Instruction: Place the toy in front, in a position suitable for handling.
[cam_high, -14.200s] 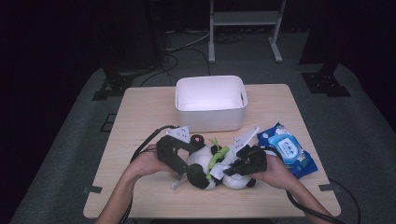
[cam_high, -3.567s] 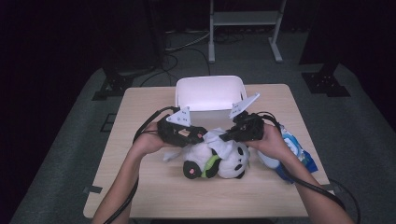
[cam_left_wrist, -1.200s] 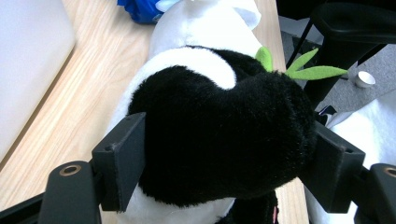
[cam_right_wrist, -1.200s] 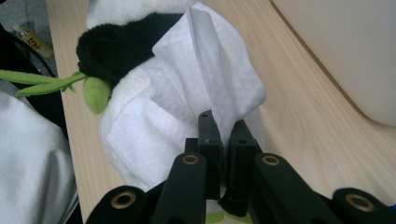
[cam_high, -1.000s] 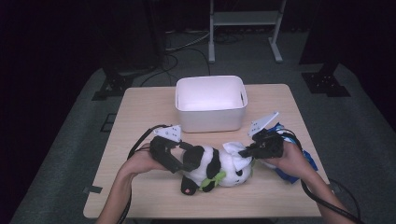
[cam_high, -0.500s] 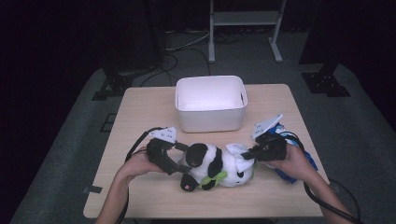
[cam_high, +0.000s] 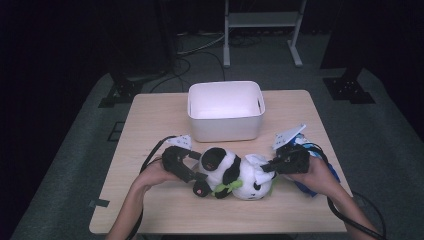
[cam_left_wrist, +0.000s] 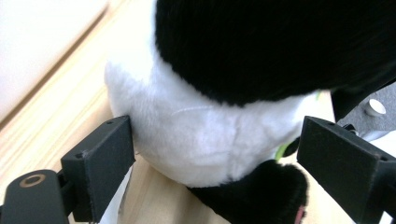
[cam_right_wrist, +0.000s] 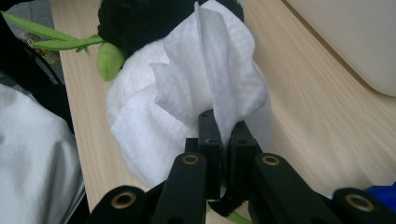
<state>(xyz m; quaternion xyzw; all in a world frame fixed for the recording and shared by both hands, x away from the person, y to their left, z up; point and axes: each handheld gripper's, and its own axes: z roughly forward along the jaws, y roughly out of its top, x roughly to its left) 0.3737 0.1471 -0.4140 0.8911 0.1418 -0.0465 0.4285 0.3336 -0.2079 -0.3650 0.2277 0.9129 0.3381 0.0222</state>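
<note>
Lying sideways, black-and-white plush panda (cam_high: 231, 172); left gripper (cam_left_wrist: 219, 154) wide around it; right gripper (cam_right_wrist: 223, 140) pinching white wipe (cam_right_wrist: 219, 88).

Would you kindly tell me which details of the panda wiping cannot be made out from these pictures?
- Blue wipes pack: high view, mostly hidden under the right hand.
- Panda toy face: blurred and small in the high view; the wipe covers it in the right gripper view.
- Left gripper contact: its pads flank the toy, pressure unclear.
- White bin contents: interior washed out.
</note>
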